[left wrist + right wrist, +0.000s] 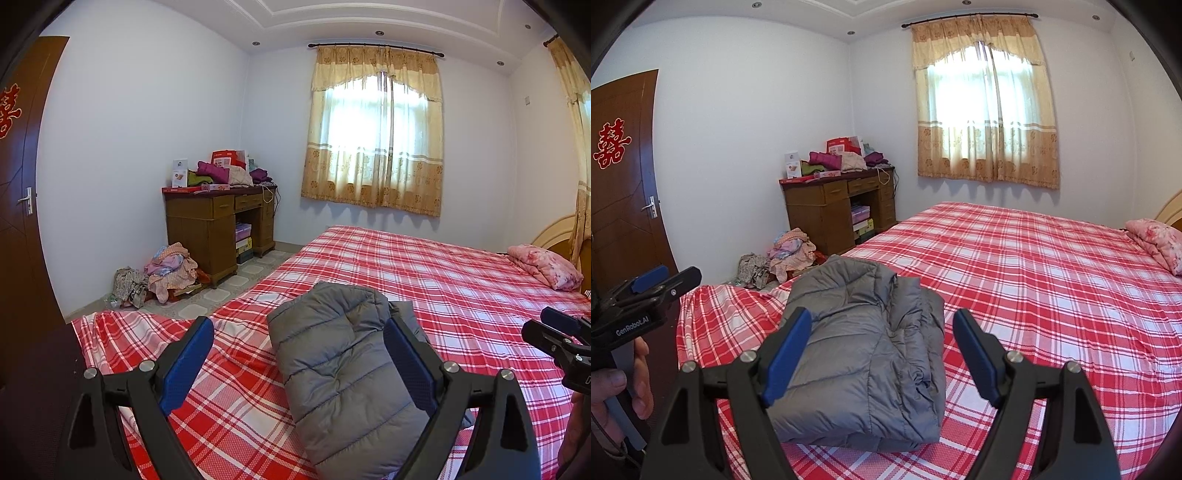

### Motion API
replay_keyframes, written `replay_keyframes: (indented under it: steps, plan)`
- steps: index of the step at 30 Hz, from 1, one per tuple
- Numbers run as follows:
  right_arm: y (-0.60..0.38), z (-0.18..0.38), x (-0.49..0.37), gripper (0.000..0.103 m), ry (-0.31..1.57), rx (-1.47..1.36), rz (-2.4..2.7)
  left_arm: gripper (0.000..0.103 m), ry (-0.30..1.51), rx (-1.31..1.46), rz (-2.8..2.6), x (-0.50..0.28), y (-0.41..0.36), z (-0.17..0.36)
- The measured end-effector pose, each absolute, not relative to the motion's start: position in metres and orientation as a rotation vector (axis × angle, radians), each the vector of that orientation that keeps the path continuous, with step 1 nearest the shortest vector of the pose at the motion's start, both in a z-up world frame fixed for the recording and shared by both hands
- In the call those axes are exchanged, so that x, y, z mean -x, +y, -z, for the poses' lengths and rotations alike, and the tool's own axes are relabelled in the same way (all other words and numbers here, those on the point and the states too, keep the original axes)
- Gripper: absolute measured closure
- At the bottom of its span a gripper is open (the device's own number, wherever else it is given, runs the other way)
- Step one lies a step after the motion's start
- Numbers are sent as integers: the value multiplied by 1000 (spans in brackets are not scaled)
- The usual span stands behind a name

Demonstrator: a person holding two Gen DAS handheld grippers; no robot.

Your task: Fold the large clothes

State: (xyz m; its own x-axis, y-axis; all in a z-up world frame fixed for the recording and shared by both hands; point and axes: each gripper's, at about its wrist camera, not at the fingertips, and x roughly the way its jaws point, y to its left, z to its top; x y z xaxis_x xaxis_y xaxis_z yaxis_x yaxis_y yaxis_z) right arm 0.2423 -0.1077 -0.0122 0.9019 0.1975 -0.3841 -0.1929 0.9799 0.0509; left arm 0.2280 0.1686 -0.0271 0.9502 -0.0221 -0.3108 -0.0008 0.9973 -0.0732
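Note:
A grey quilted jacket [343,373] [864,347] lies folded into a compact bundle on the near corner of the bed with the red plaid sheet [461,295] [1034,277]. My left gripper [299,328] hovers above it, open, with nothing held between its blue pads [188,362]. My right gripper [882,321] is also open over the bundle, empty. In the left wrist view the right gripper [554,328] shows at the right edge. In the right wrist view the left gripper [668,278] shows at the left, held by a hand [617,387].
A pink flowered quilt [543,269] [1160,243] lies at the bed's head on the right. A wooden desk [218,229] piled with clothes and boxes stands by the far wall. Loose clothes [170,269] lie on the floor beside it. A brown door [624,192] is at the left.

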Motion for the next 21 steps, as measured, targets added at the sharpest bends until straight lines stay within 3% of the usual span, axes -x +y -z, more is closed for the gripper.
replay_keyframes:
  steps: [21]
  plan:
    - [-103, 13, -240, 21, 400, -15, -213, 9, 327, 60, 12, -231, 166, 35]
